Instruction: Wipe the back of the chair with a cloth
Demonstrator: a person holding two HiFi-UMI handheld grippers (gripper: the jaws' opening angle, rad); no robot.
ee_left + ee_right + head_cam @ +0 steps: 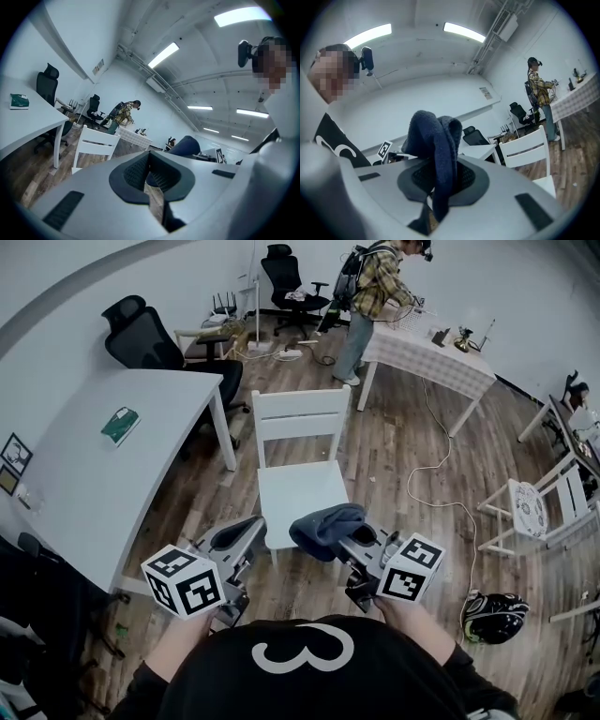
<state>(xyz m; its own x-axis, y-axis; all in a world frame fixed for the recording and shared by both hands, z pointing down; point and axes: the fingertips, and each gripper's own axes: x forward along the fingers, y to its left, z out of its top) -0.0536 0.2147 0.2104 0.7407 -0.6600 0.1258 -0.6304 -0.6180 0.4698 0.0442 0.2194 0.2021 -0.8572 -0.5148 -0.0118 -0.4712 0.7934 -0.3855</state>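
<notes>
Right tongs (440, 183) pinch a bunched dark-blue fleece cloth (433, 136); left tongs (152, 177) are closed, empty. That thin pinch may slip against the white wooden chair (300, 416) ahead.

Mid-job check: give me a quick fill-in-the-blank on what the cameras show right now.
The ___ hand-held gripper is shut on the dark blue cloth.
The white chair faces the person, its backrest on the seat's ___ side.
The white table at the left bears a ___ booklet.
Missing words: right; far; green.
</notes>
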